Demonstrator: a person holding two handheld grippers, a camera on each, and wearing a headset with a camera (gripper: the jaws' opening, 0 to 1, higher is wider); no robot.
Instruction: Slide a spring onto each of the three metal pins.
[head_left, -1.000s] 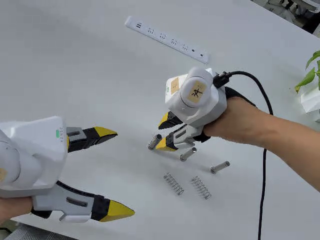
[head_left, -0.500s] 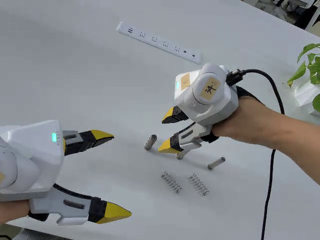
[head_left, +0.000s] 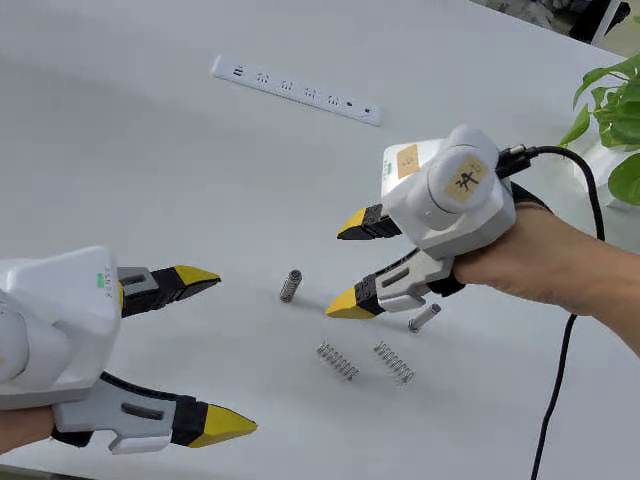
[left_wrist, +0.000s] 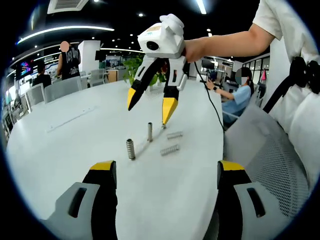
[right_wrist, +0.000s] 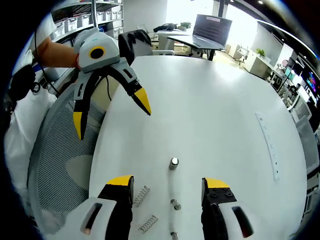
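Right gripper (head_left: 345, 265) is hovering just beside the sprung pin (head_left: 290, 285), jaws spread wide and gripping nothing, while that pin is standing upright on the white desk (head_left: 150, 180) with a spring around it. Left gripper (head_left: 210, 350) is hanging on the opposite side of the sprung pin, its jaws likewise parted and empty. One loose spring (head_left: 337, 360) and a second spring (head_left: 394, 362) are lying side by side nearer the person than the sprung pin, a bare pin (head_left: 424, 317) is sitting farther right under the right gripper, and a power strip (head_left: 295, 90) is lying well beyond the sprung pin.
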